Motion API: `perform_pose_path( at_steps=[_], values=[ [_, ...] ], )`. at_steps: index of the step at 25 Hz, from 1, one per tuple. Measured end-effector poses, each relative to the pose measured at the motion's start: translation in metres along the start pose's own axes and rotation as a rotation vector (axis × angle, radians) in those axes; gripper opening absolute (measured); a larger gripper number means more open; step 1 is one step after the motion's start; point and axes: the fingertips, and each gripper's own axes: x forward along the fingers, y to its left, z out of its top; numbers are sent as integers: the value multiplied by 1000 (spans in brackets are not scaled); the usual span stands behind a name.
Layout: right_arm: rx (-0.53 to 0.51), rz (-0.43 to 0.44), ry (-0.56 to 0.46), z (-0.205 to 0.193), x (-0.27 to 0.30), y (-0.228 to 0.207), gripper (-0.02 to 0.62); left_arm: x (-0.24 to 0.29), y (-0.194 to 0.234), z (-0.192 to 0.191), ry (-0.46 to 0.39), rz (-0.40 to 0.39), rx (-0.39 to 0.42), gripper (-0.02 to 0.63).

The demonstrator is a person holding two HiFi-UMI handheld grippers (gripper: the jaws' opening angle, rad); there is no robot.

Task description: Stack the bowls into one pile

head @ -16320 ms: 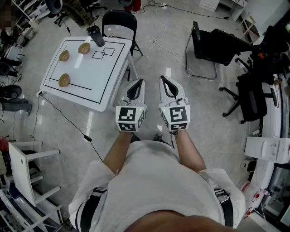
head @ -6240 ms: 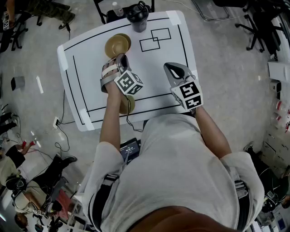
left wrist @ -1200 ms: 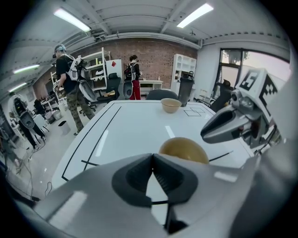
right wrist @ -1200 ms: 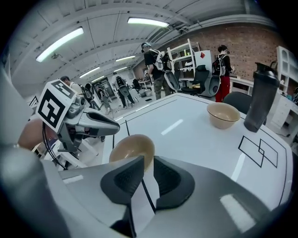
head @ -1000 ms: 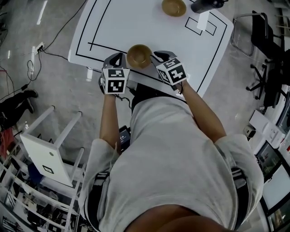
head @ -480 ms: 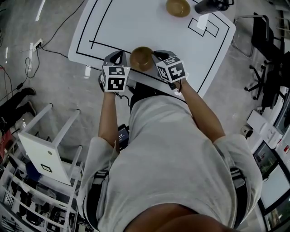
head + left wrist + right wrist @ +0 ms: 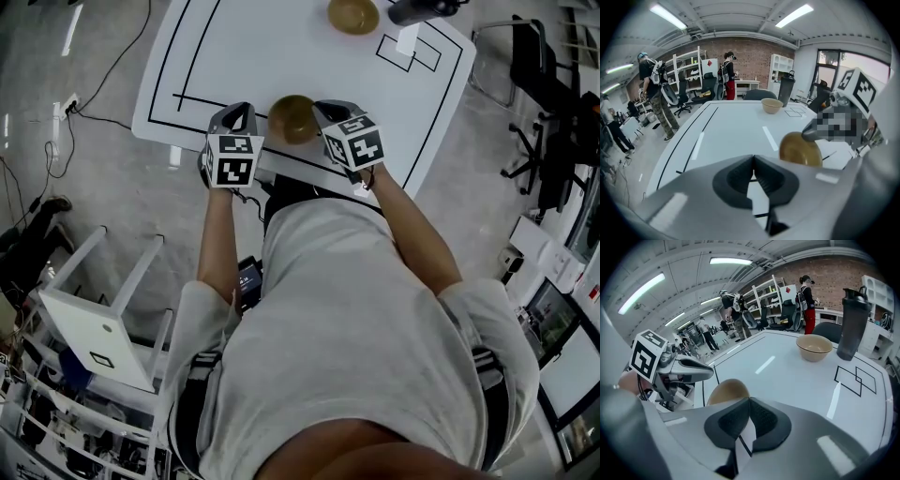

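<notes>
A brown bowl (image 7: pixel 292 118) sits near the front edge of the white table (image 7: pixel 281 47), between my two grippers. My left gripper (image 7: pixel 236 112) is just left of it, shut and holding nothing. My right gripper (image 7: pixel 327 109) is just right of it, also shut and holding nothing. In the left gripper view the bowl (image 7: pixel 800 149) lies to the right of the closed jaws (image 7: pixel 753 157), with the right gripper's tip at its top edge. The right gripper view has the bowl (image 7: pixel 726 391) left of the closed jaws (image 7: pixel 749 399). A second bowl (image 7: pixel 353 15) (image 7: pixel 814 347) stands at the table's far side.
A black shaker bottle (image 7: pixel 412 9) (image 7: pixel 853 324) stands beside the far bowl, next to two taped squares (image 7: pixel 855 379). Black tape lines cross the tabletop. A white stool (image 7: pixel 94 319) is at my left and office chairs (image 7: pixel 548 103) at my right. People stand in the background.
Almost nothing: both grippers stay shut on either side of the near bowl, and the view has shifted slightly.
</notes>
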Motion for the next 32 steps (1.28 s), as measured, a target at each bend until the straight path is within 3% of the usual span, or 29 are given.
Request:
perform_pose_path(
  at_steps=[18, 32],
  values=[
    [141, -140, -137, 30, -39, -65, 8, 21, -38, 41, -24, -101, 115, 3],
    [206, -211, -227, 71, -61, -103, 8, 35, -53, 102, -62, -185, 206, 3]
  ],
)
